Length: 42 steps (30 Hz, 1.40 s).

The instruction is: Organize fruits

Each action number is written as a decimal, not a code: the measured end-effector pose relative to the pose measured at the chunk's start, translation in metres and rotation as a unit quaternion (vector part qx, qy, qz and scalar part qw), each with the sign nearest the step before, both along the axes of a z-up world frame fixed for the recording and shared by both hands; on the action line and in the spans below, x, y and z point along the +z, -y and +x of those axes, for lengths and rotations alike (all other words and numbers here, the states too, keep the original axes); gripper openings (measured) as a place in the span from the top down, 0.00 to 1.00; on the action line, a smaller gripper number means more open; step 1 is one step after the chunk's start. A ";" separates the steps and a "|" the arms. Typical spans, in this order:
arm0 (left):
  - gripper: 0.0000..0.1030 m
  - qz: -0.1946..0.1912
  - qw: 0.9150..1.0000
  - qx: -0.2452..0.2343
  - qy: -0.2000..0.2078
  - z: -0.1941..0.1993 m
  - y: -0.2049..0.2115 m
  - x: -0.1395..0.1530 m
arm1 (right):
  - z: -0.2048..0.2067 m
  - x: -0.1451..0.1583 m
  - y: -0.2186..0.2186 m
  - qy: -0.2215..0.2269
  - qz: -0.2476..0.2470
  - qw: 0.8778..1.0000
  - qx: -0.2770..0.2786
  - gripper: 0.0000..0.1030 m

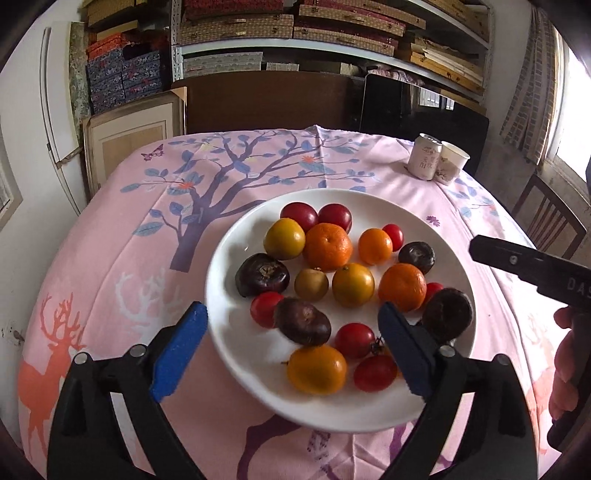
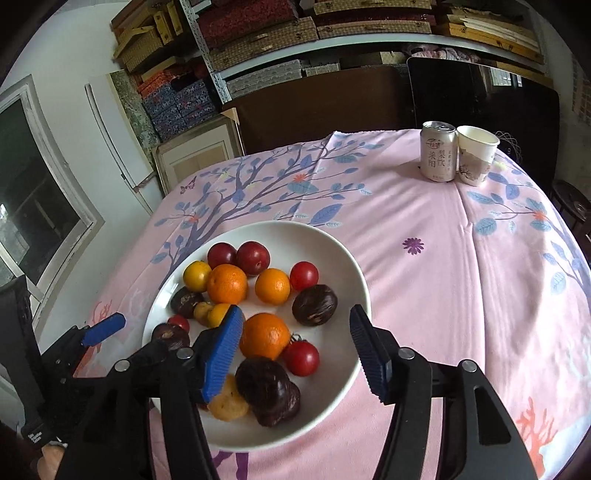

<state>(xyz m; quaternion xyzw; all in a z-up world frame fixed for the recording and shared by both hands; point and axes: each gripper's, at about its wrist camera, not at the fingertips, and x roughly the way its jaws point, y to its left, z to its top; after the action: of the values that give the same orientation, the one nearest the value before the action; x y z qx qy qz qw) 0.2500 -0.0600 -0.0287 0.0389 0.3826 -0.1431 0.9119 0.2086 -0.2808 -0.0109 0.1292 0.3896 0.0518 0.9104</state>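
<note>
A white plate (image 1: 236,236) on the pink tablecloth holds several fruits: mandarins (image 1: 328,246), yellow plums (image 1: 284,238), red plums (image 1: 299,215), cherry tomatoes (image 1: 354,339) and dark brown water chestnuts (image 1: 262,274). My left gripper (image 1: 291,345) is open and empty, hovering over the plate's near side. In the right wrist view the plate (image 2: 332,243) sits at lower left; my right gripper (image 2: 295,350) is open and empty above its right half, over a mandarin (image 2: 264,335), a tomato (image 2: 301,358) and a water chestnut (image 2: 267,389).
A drink can (image 2: 438,151) and a paper cup (image 2: 476,155) stand at the table's far right; both show in the left wrist view (image 1: 424,158). A wooden chair (image 1: 550,218) stands to the right. Shelves with boxes (image 1: 295,29) fill the back wall.
</note>
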 end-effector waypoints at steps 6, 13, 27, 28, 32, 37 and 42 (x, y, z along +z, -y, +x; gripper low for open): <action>0.05 0.020 1.000 -0.002 0.019 -0.072 -0.013 0.004 | -0.095 -0.001 -0.016 0.034 -0.035 0.999 -0.007 0.04; 0.05 -0.018 0.999 0.029 0.037 -0.146 -0.035 0.033 | -0.160 0.015 -0.014 0.056 -0.031 0.998 -0.007 0.04; 0.05 0.029 0.992 0.059 0.111 -0.255 -0.038 0.080 | -0.242 0.044 -0.003 0.102 -0.040 0.994 -0.030 0.04; 0.05 0.028 0.991 0.059 0.114 -0.259 -0.037 0.082 | -0.246 0.044 -0.002 0.103 -0.042 0.993 -0.032 0.04; 0.04 0.024 0.992 0.050 0.117 -0.268 -0.035 0.089 | -0.256 0.046 0.004 0.103 -0.038 0.993 -0.039 0.04; 0.05 0.027 0.990 0.053 0.124 -0.272 -0.031 0.092 | -0.263 0.046 0.005 0.106 -0.041 0.993 -0.044 0.04; 0.05 0.024 0.989 0.052 0.137 -0.273 -0.029 0.095 | -0.263 0.041 0.006 0.102 -0.043 0.993 -0.046 0.04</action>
<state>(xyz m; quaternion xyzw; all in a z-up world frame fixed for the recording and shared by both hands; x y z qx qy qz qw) -0.0228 -0.0310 0.0660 0.0601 0.2594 -0.0795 0.9606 -0.0548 -0.2873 0.0305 0.1022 0.2904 0.0060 0.9514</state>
